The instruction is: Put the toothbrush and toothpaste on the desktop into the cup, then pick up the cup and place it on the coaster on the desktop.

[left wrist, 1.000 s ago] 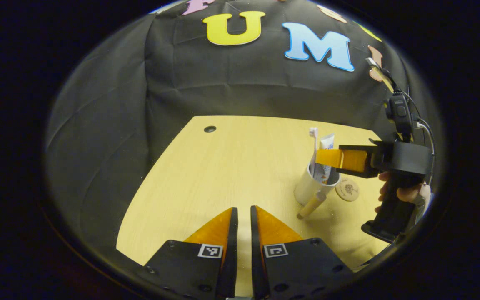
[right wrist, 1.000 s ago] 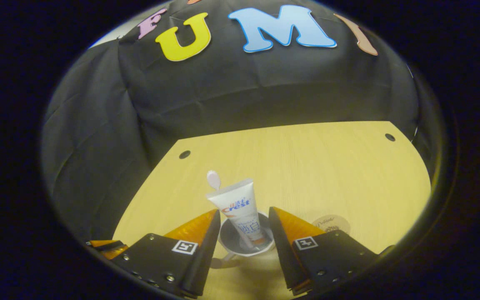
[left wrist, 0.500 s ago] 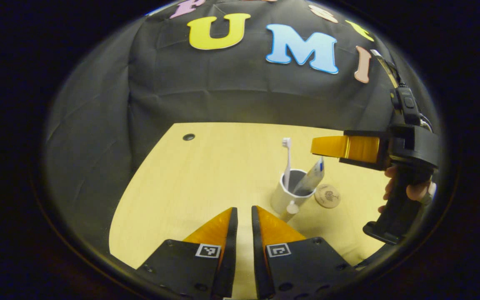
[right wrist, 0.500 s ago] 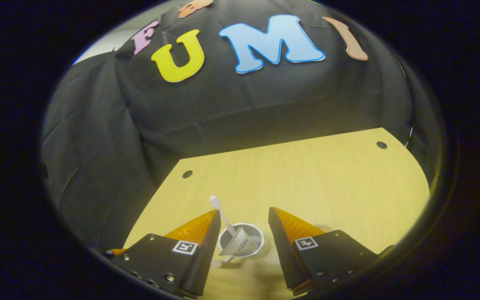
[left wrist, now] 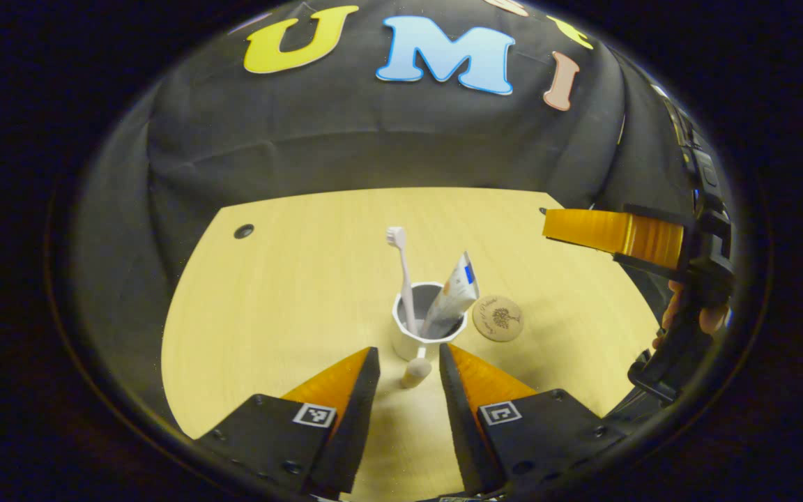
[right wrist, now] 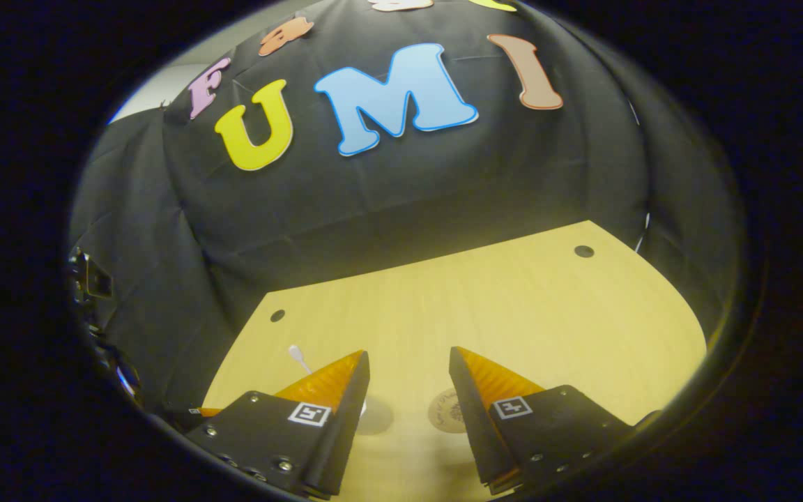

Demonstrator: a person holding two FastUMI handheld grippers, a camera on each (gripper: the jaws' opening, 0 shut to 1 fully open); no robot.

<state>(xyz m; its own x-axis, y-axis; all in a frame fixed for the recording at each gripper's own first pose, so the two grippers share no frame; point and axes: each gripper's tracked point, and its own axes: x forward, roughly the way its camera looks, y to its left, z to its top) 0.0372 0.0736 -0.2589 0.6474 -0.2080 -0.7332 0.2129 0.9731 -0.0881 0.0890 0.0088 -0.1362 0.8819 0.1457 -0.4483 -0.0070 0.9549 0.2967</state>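
Toothpaste [left wrist: 452, 296] now leans in the cup [left wrist: 424, 333] beside the toothbrush [left wrist: 401, 273], released. Right claw [right wrist: 408, 369] has lifted away, open and empty; left claw [left wrist: 408, 362] has opened around the cup's handle, ready for the coaster [left wrist: 498, 318].

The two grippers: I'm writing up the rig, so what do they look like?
Each tool, left and right, has two wedge-shaped fingers tapering to points, set on black bodies with visible screws. Every finger base carries a small square black-and-white marker. In the left gripper view, the right tool has a black pistol-style handle, held by a hand.
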